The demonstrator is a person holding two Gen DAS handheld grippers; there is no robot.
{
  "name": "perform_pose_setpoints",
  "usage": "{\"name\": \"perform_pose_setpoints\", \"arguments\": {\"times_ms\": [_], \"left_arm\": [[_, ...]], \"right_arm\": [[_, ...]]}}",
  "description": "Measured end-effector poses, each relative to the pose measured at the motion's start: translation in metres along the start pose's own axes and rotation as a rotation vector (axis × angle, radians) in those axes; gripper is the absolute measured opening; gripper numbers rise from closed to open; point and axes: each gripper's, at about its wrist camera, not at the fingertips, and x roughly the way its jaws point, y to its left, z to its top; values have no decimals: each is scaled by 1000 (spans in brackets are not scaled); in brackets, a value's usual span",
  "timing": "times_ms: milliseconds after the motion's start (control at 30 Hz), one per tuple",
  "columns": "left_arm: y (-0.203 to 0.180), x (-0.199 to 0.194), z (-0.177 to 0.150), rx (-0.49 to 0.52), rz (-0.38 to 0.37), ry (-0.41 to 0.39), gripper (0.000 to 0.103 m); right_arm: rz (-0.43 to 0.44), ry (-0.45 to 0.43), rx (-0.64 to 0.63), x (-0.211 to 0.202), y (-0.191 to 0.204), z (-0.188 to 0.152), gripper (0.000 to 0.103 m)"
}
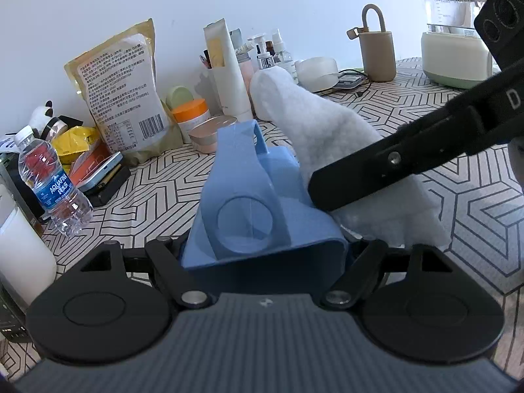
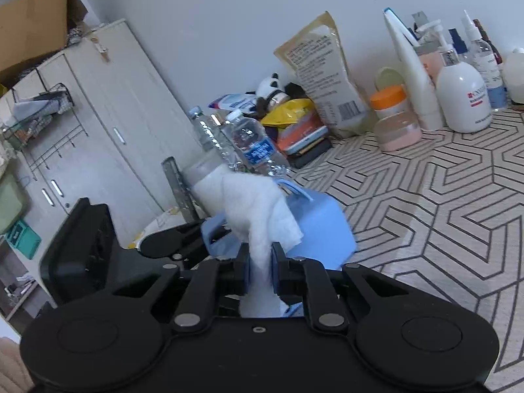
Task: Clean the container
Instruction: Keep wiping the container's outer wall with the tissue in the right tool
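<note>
Left jaws clamp blue container (image 1: 262,209); right jaws pinch white cloth (image 2: 258,209) against it.

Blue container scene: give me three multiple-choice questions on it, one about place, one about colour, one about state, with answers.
1. Where does the water bottle stand from the blue container, in the left view?
A left B right C on top
2. What colour is the cloth?
A green B white C red
3. The right hand-held gripper is:
A wide open B shut on the cloth C shut on a bottle

Answers: 1 A, the bottle stands near that view's left edge; 2 B, the cloth is plain white; 3 B, its pads pinch the cloth.
</note>
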Motion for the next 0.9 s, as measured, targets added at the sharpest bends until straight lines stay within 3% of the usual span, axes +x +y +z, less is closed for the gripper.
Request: {"name": "perform_pose_setpoints", "arguments": {"times_ms": [333,533,900], "left_arm": [[5,0,0,-15,-15,-4,78],[4,1,0,-1,-7,2,78],[4,2,1,-5,-6,8,79]], "right_arm": [[-37,-9,52,-4,-11,-1,17],[-175,62,36,9,-13,-5,17],[-141,20,22,1,-7,-3,17]]}}
